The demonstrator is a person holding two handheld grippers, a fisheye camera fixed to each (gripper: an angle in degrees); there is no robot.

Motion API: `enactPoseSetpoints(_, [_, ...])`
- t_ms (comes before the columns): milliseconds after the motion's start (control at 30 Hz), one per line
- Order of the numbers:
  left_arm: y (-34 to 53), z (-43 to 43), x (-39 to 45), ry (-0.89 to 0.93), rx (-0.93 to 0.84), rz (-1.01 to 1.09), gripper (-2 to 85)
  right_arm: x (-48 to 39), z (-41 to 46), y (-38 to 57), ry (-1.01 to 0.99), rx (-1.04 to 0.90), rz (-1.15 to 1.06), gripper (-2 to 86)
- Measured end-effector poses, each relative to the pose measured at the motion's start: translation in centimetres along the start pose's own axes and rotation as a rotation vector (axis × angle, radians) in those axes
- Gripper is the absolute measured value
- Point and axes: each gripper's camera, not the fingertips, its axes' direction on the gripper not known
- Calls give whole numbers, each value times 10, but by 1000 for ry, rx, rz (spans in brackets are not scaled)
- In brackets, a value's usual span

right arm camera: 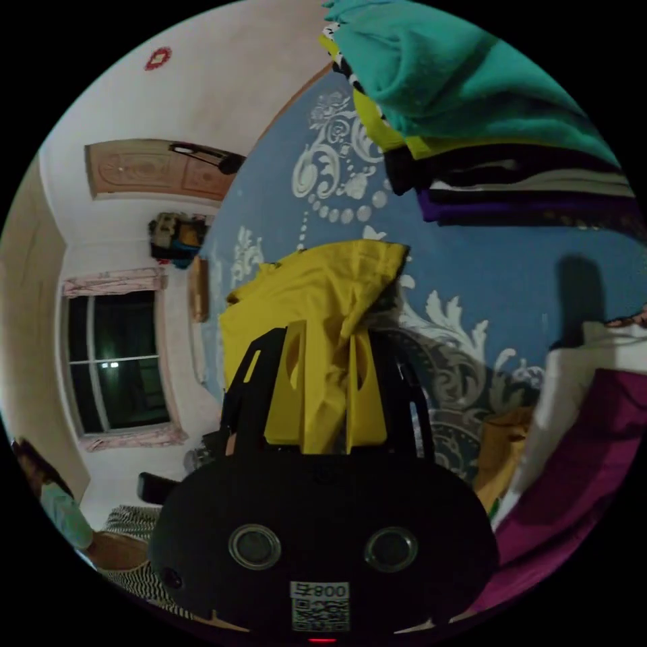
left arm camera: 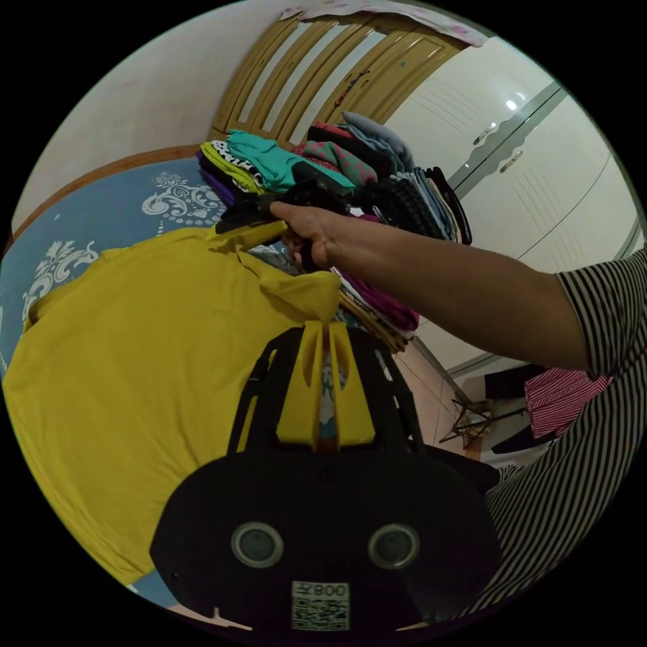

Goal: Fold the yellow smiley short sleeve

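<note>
Left hand-held gripper (left arm camera: pixel 322 325) is pinching a corner of the yellow shirt (left arm camera: pixel 135 364), and the right hand-held gripper (right arm camera: pixel 327 337) has its jaws clamped on another bunch of it. The shirt's spread over the blue bed (left arm camera: pixel 101 209), right beside the stacked clothes (left arm camera: pixel 337 175).

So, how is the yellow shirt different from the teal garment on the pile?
The yellow shirt lies spread open on the blue bedsheet; the teal garment is folded on top of a stack of clothes. The left gripper and the right gripper each pinch the yellow shirt, whereas nothing holds the teal garment. Both are plain-coloured on the sides shown.
</note>
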Motion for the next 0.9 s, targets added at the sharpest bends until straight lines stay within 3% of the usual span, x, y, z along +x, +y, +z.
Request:
enactPoseSetpoints(133, [12,-36,-9,10,7,-22,11,5,56,-17,99,-15,-8,77])
enactPoseSetpoints(567, [60,-196,-37,69,85,-55,11,45,193,-39,-51,76,25,15])
enactPoseSetpoints(900, [150,-418,-90,16,355,-198,12,-65,347,-50,-54,102,-312,10])
